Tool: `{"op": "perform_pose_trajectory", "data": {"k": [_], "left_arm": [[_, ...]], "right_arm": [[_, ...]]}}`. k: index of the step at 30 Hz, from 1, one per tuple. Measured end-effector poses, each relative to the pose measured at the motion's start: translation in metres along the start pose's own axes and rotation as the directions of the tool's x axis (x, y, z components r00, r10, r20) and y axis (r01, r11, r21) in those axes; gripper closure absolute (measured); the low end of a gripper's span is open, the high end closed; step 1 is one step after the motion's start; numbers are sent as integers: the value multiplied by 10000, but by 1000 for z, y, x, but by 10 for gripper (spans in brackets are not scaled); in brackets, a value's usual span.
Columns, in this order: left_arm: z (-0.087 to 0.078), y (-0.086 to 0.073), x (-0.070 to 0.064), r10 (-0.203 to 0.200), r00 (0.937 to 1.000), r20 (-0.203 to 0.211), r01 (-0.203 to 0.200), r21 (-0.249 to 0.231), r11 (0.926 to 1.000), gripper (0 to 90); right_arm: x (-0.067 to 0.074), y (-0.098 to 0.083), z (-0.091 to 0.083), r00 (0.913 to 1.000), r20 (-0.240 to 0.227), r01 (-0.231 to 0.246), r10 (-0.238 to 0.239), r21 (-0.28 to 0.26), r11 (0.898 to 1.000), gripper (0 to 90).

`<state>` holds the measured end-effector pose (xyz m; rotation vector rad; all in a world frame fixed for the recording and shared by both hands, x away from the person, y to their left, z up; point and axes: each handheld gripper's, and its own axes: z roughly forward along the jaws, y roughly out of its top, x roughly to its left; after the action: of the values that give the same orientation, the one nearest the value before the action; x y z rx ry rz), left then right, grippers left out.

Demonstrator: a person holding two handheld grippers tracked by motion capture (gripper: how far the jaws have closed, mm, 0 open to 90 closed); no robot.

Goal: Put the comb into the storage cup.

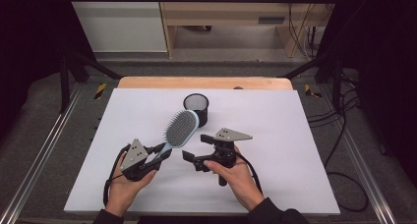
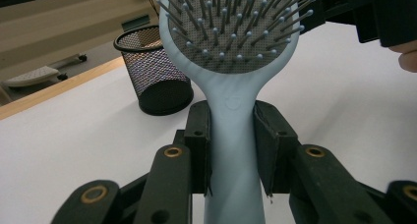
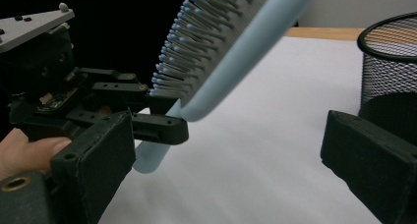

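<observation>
Your left gripper (image 1: 164, 154) clamps the pale-blue paddle hairbrush (image 1: 180, 129); your right gripper (image 1: 193, 158) gapes empty beside it. Black wire-mesh cup (image 2: 155, 69) stands beyond; the left gripper view shows bristles.

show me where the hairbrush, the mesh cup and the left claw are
hairbrush (image 1: 181, 128), high view, on the bristle pad of its head
mesh cup (image 1: 196, 108), high view, on its black mesh wall
left claw (image 2: 232, 148), left gripper view, midway between its fingertips, where the brush handle is clamped

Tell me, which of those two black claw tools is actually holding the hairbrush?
The left gripper: its jaws clamp the hairbrush handle. The right gripper stands open, empty.
</observation>
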<state>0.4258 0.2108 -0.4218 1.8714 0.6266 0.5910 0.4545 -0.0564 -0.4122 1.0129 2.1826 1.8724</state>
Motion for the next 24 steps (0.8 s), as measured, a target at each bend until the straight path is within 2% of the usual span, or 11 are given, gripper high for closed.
{"op": "perform_pose_trajectory", "data": {"k": [16, 24], "left_arm": [[-1, 1, -5, 186, 9998, 23, -186, -159, 9997, 696], [-1, 2, -8, 466, 9989, -95, -467, -129, 9988, 696]], "right_arm": [[9, 12, 20, 9995, -252, -192, 197, 220, 9996, 101], [13, 21, 27, 9986, -278, -445, 449, 157, 9989, 125]]}}
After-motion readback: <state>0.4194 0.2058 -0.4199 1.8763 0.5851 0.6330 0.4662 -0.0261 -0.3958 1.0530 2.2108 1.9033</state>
